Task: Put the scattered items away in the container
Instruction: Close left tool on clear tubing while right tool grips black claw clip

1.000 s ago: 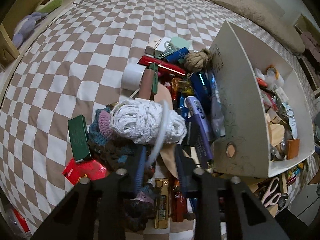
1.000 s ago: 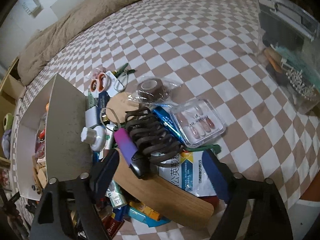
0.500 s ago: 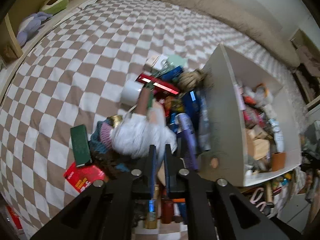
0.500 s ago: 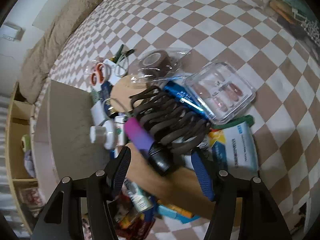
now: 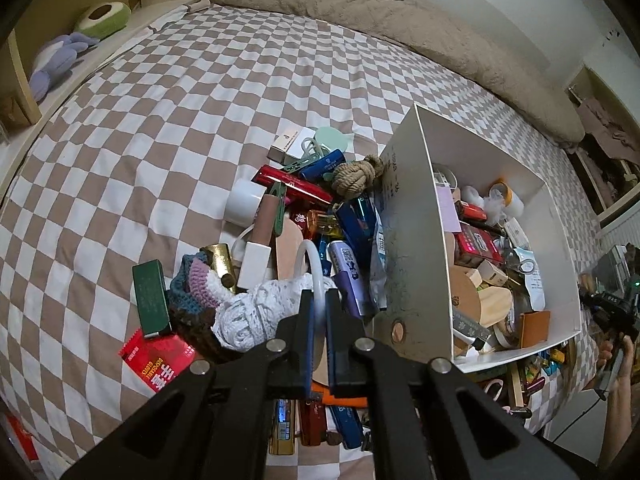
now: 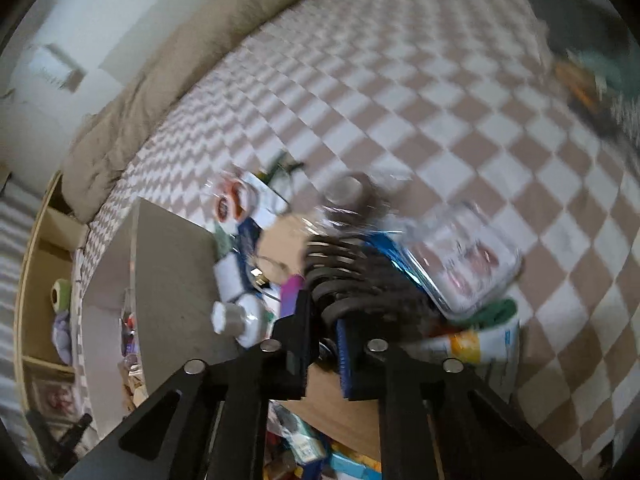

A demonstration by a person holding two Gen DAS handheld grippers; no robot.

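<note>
Left gripper: clamped on a white ring tied to a white crochet piece atop the pile. Right gripper: closed on a dark claw clip, though that view is blurred. Beyond: green box, white cup, rope knot. White bin is set beside the pile, already holding clutter. Checkered sheet is spread underneath.

checkered bedspread, beige blanket, wooden shelf

Home bedroom, checkered bedsheet, beige blanket, plush toys
</note>
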